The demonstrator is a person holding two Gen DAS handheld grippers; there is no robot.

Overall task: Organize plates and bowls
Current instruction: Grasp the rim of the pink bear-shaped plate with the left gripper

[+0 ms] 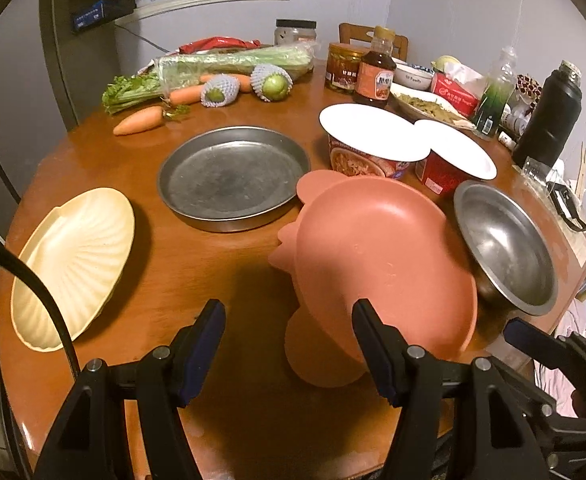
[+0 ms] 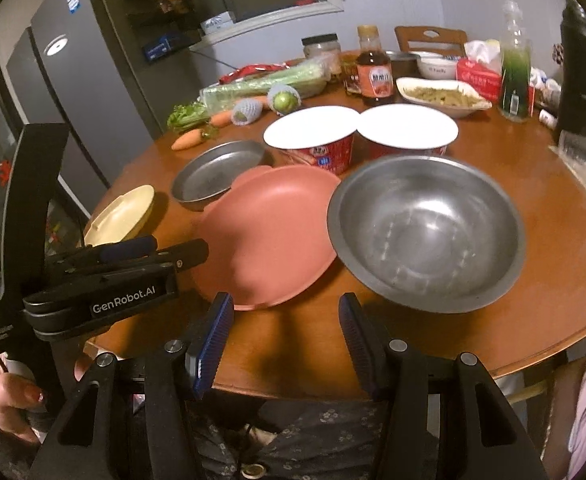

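Note:
A pink fish-shaped plate (image 1: 381, 256) (image 2: 269, 236) lies near the table's front, its right edge leaning on a steel bowl (image 1: 509, 244) (image 2: 425, 232). A flat steel plate (image 1: 233, 178) (image 2: 213, 174) sits behind it. A cream shell-shaped plate (image 1: 73, 264) (image 2: 121, 216) lies at the left. My left gripper (image 1: 289, 336) is open and empty, its right finger just in front of the pink plate's near edge. My right gripper (image 2: 281, 332) is open and empty at the table's front edge, before the pink plate and bowl.
Two lidded instant-noodle cups (image 1: 369, 144) (image 2: 409, 130) stand behind the pink plate. Carrots (image 1: 139, 120), celery, netted fruit, sauce bottles (image 1: 375, 72), jars, a tissue box and a black flask (image 1: 549, 116) crowd the far side. A fridge (image 2: 73, 92) stands left.

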